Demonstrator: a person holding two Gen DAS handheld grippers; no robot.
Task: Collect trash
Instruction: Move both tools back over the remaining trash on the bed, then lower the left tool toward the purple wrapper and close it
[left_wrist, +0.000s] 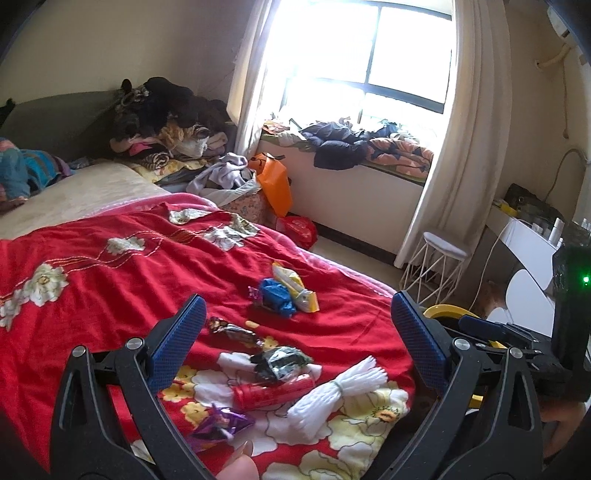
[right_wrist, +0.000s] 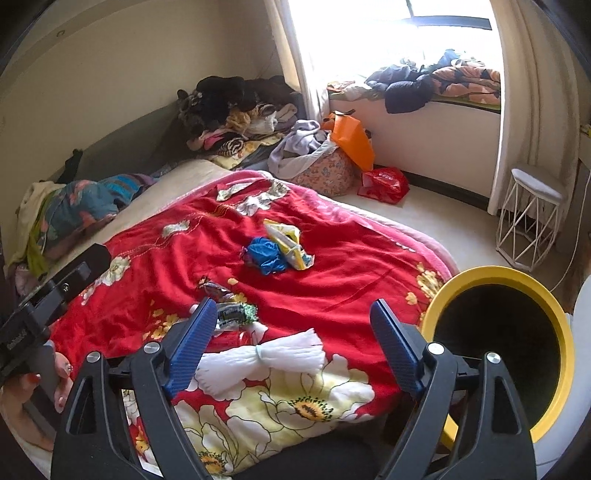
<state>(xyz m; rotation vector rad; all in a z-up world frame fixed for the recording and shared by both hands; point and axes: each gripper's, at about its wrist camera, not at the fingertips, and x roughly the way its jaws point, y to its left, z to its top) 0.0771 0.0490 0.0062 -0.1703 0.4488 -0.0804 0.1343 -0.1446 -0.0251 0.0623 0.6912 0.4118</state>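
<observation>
Both grippers hung over the near end of the bed, and neither had hold of anything. The left gripper (left_wrist: 295, 328) stood with its blue fingers spread wide, and between them lay most of the litter on the red flowered blanket (left_wrist: 110, 266). The right gripper (right_wrist: 293, 332) was just as wide open, poised above a white bundle of strips (right_wrist: 258, 360) tied at the middle with a band. Just beyond that bundle lay a red tube (left_wrist: 271, 393), touching a crumpled black-and-silver wrapper (left_wrist: 277, 363), with a purple foil wrapper (left_wrist: 221, 424) nearer the edge and a dark candy wrapper (left_wrist: 232, 332) a little farther up. Well apart from these, toward the middle of the bed, a crumpled blue bag (left_wrist: 277, 297) sat against a yellow snack packet (left_wrist: 295, 290). At the bed's right corner stood the bin (right_wrist: 554, 317) — yellow rim, black inside. Past the bed were a heap of clothes (left_wrist: 166, 122), an orange bag (left_wrist: 275, 184) on the floor, and a white wire stool (left_wrist: 436, 269) by the curtain.
</observation>
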